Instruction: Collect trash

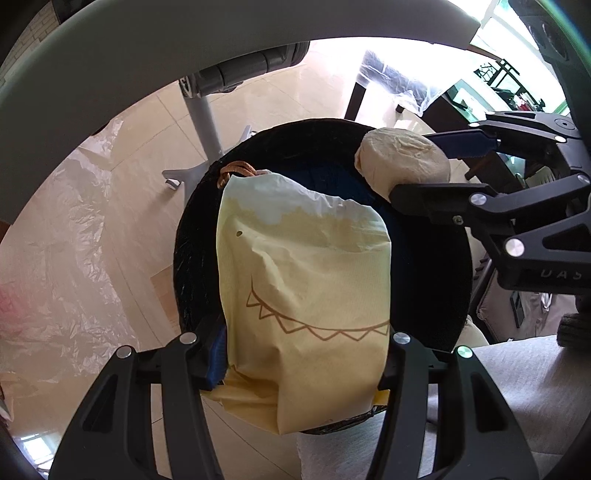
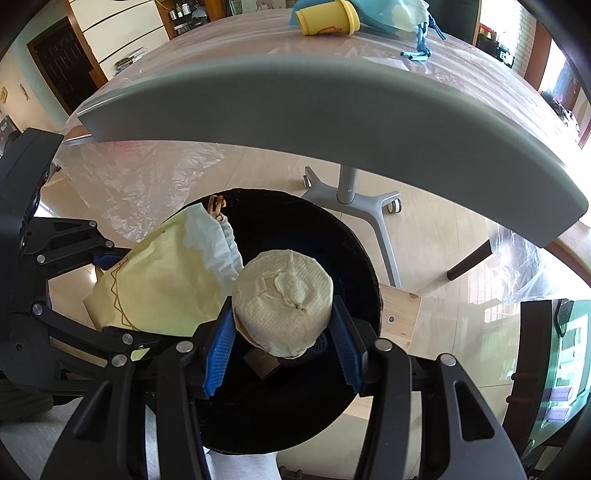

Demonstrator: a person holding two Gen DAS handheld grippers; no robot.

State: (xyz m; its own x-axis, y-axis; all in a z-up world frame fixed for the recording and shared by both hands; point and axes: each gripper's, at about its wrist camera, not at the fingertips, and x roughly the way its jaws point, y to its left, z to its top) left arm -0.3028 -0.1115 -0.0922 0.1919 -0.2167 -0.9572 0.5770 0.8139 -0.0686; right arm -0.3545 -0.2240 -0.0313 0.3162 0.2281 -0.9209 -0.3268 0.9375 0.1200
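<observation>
A yellow paper bag (image 1: 306, 277) with a brown zigzag line and brown cord handles (image 1: 236, 173) hangs over the mouth of a round black bin (image 1: 184, 258). My left gripper (image 1: 301, 365) is shut on the bag's lower part. To the right, my right gripper (image 1: 413, 170) is shut on a round wad wrapped in a white paper napkin (image 1: 402, 158). In the right wrist view the wad (image 2: 284, 295) sits between the blue pads of the right gripper (image 2: 282, 325), directly above the bin (image 2: 354, 266). The bag (image 2: 162, 280) and left gripper (image 2: 122, 299) are at the left.
A grey table edge (image 2: 332, 110) arches over the bin, its wheeled foot (image 2: 354, 206) just behind. On the plastic-covered tabletop lie a yellow cup (image 2: 328, 16) and a blue cord (image 2: 421, 48). A wooden block (image 2: 400, 317) is beside the bin. Some dark trash (image 2: 260, 363) lies inside.
</observation>
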